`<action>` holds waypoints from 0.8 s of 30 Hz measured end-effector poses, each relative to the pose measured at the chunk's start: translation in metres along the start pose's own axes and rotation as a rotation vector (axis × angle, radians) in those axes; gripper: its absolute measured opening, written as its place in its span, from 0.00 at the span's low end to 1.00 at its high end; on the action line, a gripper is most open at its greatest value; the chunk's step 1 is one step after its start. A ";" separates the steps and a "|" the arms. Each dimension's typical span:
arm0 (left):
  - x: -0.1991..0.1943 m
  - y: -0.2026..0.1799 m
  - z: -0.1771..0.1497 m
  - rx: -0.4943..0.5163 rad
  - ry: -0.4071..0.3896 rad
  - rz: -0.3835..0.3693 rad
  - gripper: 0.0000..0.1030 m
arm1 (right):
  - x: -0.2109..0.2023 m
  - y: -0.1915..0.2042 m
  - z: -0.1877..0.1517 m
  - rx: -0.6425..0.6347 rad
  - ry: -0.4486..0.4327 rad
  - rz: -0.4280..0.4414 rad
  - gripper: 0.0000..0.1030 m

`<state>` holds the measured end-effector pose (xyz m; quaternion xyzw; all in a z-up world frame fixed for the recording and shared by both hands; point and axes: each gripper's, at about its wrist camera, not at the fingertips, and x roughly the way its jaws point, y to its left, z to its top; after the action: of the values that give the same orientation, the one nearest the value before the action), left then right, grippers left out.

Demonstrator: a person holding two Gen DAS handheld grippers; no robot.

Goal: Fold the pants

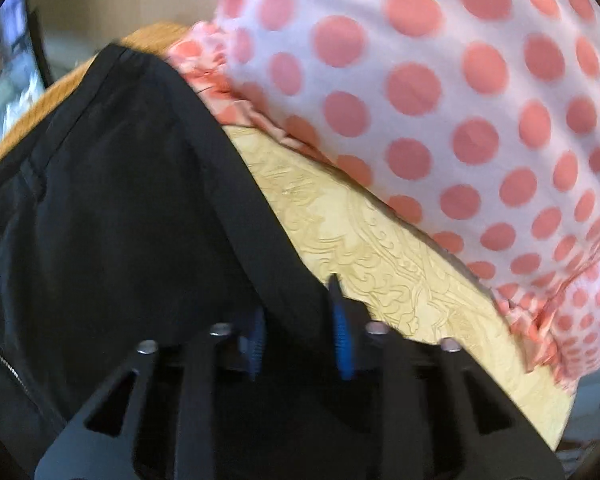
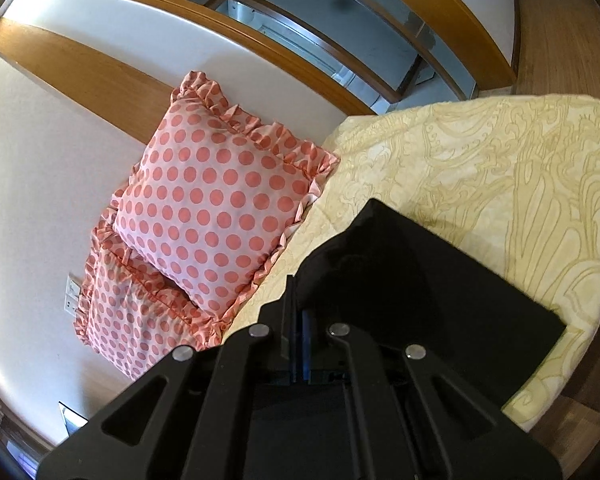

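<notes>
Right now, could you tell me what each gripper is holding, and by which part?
The right gripper is shut on the black pants at an edge fold. The left gripper is open around their banded edge.

The left gripper had its blue-padded fingers set a little apart, with black cloth lying between them, the tips pointing toward twelve o'clock. The right gripper had its fingers pressed close together, only a thin slit between them, pointing toward twelve o'clock as well.
</notes>
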<state>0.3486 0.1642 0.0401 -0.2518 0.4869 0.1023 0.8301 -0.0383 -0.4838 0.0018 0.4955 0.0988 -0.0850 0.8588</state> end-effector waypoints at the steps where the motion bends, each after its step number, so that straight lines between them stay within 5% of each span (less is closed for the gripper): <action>1: -0.008 0.006 -0.003 -0.011 -0.016 -0.016 0.14 | 0.000 -0.001 0.001 -0.002 0.000 -0.003 0.02; 6: -0.122 0.054 -0.064 0.025 -0.223 -0.121 0.14 | -0.005 -0.008 0.003 -0.025 -0.019 -0.033 0.02; 9: -0.187 0.095 -0.141 0.068 -0.358 -0.102 0.14 | -0.013 -0.015 0.001 -0.029 -0.036 -0.060 0.02; 15: -0.185 0.167 -0.248 0.043 -0.337 0.030 0.14 | -0.025 -0.038 -0.005 0.012 -0.035 -0.111 0.02; 24: -0.180 0.176 -0.278 0.036 -0.370 0.049 0.15 | -0.027 -0.051 -0.008 0.036 0.012 -0.170 0.02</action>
<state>-0.0256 0.1838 0.0275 -0.2021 0.3335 0.1583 0.9071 -0.0772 -0.5014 -0.0381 0.5011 0.1440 -0.1562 0.8389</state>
